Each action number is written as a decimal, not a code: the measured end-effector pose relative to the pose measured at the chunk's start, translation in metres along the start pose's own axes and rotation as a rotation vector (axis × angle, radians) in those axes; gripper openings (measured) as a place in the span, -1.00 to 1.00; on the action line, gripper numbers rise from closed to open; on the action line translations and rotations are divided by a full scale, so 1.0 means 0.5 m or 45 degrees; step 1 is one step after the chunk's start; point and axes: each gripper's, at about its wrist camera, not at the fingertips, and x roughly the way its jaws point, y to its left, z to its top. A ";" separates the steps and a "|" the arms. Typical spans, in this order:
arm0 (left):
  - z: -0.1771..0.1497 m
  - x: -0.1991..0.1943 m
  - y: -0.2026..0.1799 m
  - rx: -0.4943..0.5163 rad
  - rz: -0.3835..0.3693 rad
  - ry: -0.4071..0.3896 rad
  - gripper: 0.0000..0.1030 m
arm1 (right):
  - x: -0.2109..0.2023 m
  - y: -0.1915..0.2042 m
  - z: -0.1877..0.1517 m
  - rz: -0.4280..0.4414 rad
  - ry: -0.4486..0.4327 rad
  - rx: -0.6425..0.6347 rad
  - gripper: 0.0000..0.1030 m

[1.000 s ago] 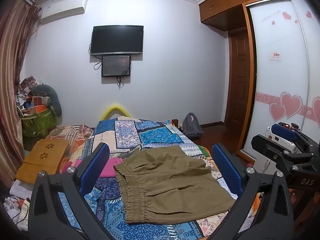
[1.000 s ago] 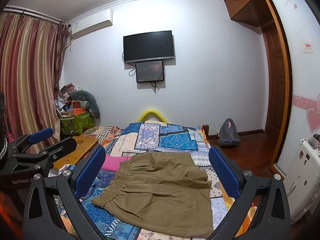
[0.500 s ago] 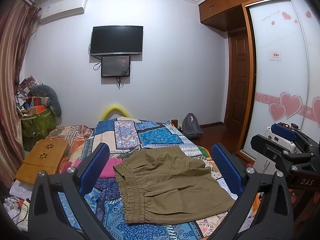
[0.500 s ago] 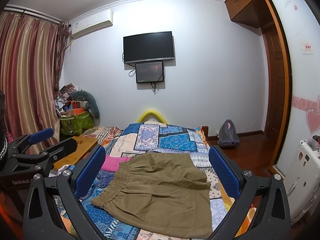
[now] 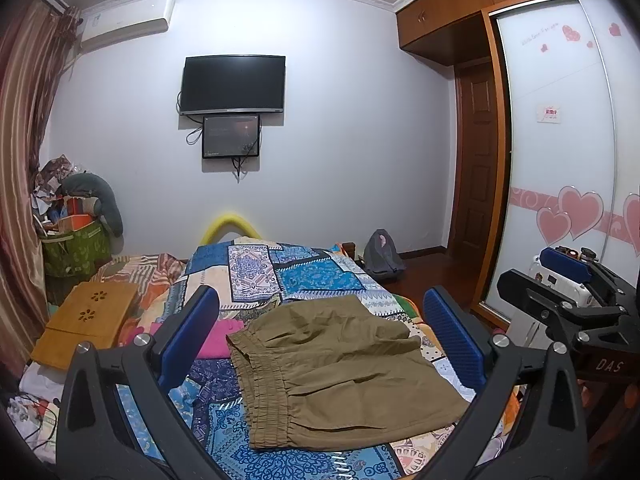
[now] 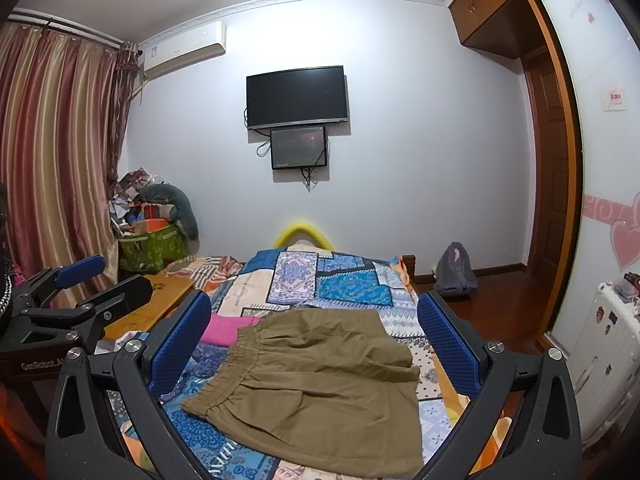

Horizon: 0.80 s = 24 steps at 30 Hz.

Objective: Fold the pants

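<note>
Pants (image 5: 344, 368), olive-brown, lie spread on the bed (image 5: 320, 276) near its foot, elastic waistband toward 9 o'clock and leg hems toward 3 o'clock, one leg lying partly over the other with a raised crease across the middle. Patchwork cover of blue, cream and orange beneath; the bed runs toward the far wall at 12 o'clock, where a dark television (image 5: 233, 84) hangs above a smaller screen (image 5: 231, 136). Striped curtain (image 6: 52, 152) at 9 o'clock; sliding wardrobe door (image 5: 560, 152) with pink hearts at 3 o'clock. Wooden lap tray (image 5: 88, 316) at 9 o'clock of the pants, a pink garment (image 5: 218, 338) just beside the waistband. Left gripper (image 5: 320, 348) held above the near edge of the bed, blue pads spread wide on either side of the pants, clear of the cloth, nothing between them. Right gripper (image 6: 314, 348) likewise spread wide and empty, hovering over the hem side at 3 o'clock of the left one.
</note>
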 end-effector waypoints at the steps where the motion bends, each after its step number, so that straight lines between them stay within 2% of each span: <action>1: 0.000 0.000 0.000 -0.001 -0.001 0.001 1.00 | 0.001 0.000 0.000 0.000 -0.001 0.000 0.99; 24: 0.004 -0.001 -0.008 0.013 0.002 -0.004 1.00 | 0.006 0.003 -0.011 0.001 0.011 -0.003 0.99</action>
